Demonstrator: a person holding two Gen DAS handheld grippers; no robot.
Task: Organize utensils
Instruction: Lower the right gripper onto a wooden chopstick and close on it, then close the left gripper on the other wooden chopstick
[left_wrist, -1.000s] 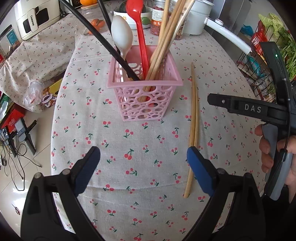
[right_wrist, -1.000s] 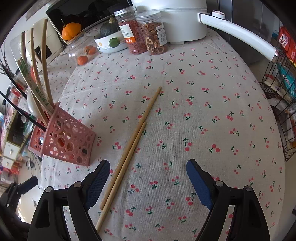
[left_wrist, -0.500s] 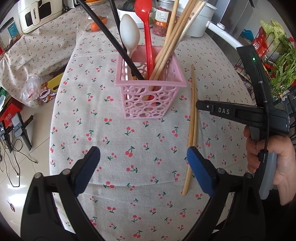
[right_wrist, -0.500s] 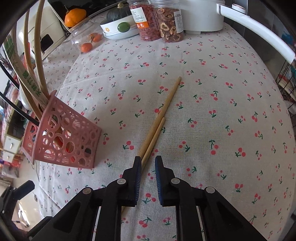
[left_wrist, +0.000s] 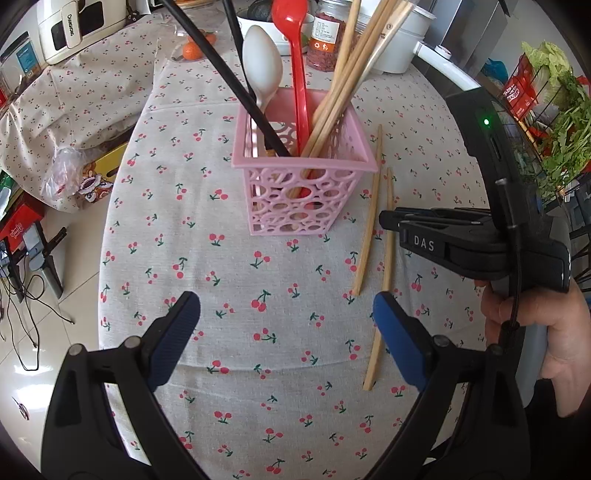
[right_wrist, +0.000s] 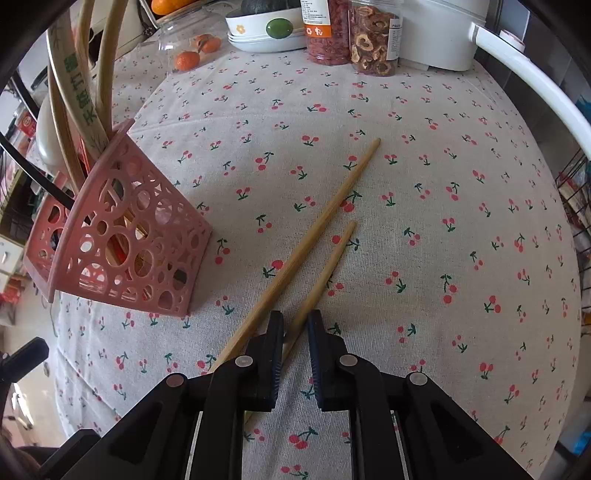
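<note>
Left gripper (left_wrist: 286, 325): held low, jaws spread wide, nothing between the blue pads.
Right gripper (right_wrist: 295, 341): jaws drawn nearly together, a narrow gap left; whether anything is clamped cannot be told.
Right hand (left_wrist: 546, 332): wrapped around the grip handle.

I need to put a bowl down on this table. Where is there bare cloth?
Bare cloth lies left of the pink basket toward the table edge, and right of the two chopsticks, short of the jars. The back edge is crowded with jars, a dish and oranges.
</note>
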